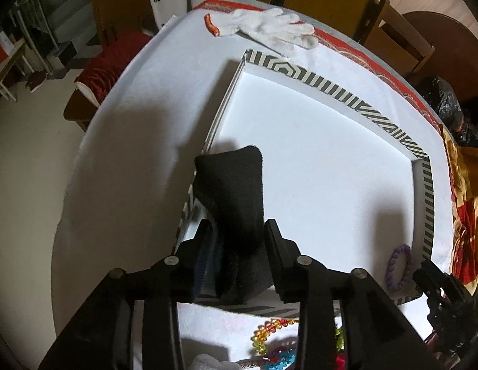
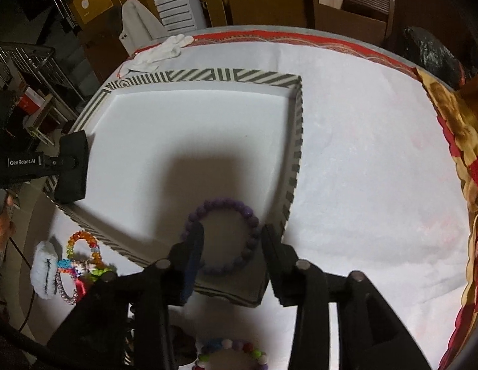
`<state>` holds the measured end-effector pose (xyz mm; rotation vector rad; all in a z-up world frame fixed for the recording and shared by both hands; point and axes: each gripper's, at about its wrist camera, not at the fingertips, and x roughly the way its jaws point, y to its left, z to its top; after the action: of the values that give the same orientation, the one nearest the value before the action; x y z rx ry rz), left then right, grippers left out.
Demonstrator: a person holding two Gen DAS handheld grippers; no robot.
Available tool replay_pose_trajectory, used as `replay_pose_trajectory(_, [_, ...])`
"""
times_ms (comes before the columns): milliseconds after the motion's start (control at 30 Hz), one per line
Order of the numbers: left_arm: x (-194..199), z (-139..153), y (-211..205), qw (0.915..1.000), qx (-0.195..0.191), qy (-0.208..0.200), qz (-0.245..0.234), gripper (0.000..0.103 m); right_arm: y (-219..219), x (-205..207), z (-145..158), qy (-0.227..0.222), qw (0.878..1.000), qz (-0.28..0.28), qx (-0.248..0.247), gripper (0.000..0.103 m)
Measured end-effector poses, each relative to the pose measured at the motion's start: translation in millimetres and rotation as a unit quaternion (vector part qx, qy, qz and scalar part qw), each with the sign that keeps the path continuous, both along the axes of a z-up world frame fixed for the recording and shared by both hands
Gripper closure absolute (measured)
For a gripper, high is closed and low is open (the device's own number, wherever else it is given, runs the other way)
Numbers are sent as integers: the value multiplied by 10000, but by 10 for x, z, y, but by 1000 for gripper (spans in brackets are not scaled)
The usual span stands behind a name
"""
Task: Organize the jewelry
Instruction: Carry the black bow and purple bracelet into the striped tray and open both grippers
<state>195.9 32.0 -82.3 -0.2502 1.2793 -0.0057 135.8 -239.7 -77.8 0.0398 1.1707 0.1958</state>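
Note:
A shallow white box with a striped rim (image 1: pixel 356 100) (image 2: pixel 296 166) lies on the white tablecloth. My left gripper (image 1: pixel 237 231) is shut on a black velvet cushion (image 1: pixel 234 191) and holds it over the box's near left corner; it also shows in the right wrist view (image 2: pixel 72 166). A purple bead bracelet (image 2: pixel 248 212) (image 1: pixel 399 266) lies in the box's near right corner. My right gripper (image 2: pixel 232 234) is open, its fingers on either side of the bracelet's near part. Several colourful bracelets (image 2: pixel 81 259) (image 1: pixel 269 333) lie on the cloth outside the box.
A white work glove (image 1: pixel 269 27) (image 2: pixel 160 51) lies at the table's far edge. A red and yellow patterned cloth (image 2: pixel 460 141) covers the right side. Wooden chairs (image 2: pixel 346 9) stand behind the table. Another beaded bracelet (image 2: pixel 232 351) lies near my right gripper's base.

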Motion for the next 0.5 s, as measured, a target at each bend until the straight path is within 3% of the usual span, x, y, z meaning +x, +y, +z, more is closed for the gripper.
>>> replay_pose_trajectory(233, [-243, 252, -5, 9993, 169, -342, 37, 59, 18, -153, 235, -320, 9991, -24, 265, 62])
replay_pose_trajectory(367, [-404, 349, -48, 9988, 228, -428, 23, 59, 57, -271, 382, -533, 9980, -15, 333, 48])
replay_pose_trajectory(500, [-589, 416, -109, 9987, 244, -450, 24, 59, 104, -435, 482, -643, 9975, 72, 300, 47])
